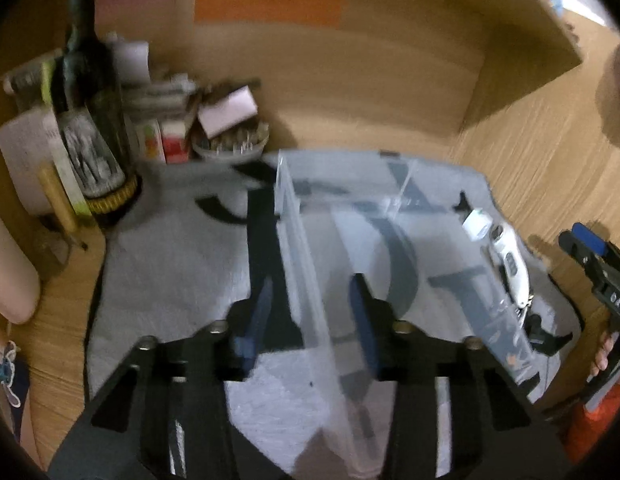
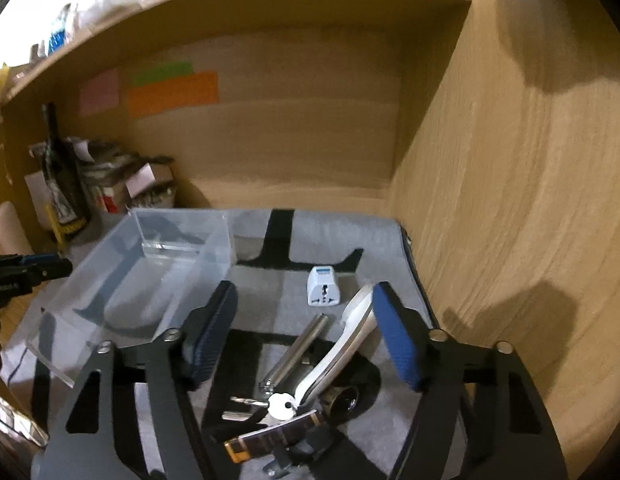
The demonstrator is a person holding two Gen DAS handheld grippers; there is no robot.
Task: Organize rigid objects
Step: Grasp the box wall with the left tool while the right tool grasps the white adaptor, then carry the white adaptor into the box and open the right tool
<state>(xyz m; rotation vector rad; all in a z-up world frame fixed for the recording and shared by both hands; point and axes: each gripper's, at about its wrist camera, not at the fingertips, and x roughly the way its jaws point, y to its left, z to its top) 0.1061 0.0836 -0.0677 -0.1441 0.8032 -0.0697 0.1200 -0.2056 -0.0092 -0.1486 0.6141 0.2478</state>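
A clear plastic box (image 2: 150,272) stands on a grey mat (image 2: 270,308); it also shows in the left wrist view (image 1: 349,240). My left gripper (image 1: 311,300) is open, its fingers straddling the box's near wall. My right gripper (image 2: 306,328) is open above a pile: a white remote-like device (image 2: 341,344), a metal cylinder (image 2: 298,348), a key (image 2: 284,404), a dark brown-striped bar (image 2: 270,440) and a dark round object (image 2: 345,400). A white plug adapter (image 2: 323,285) stands beyond them. The adapter (image 1: 477,224) and white device (image 1: 509,264) lie right of the box.
A dark bottle (image 1: 90,112), boxes, papers and a tub of small items (image 1: 230,140) crowd the desk's back left corner. Coloured sticky notes (image 2: 170,92) hang on the back wall. A wooden side panel (image 2: 509,200) rises on the right. The right gripper shows at the left view's edge (image 1: 589,252).
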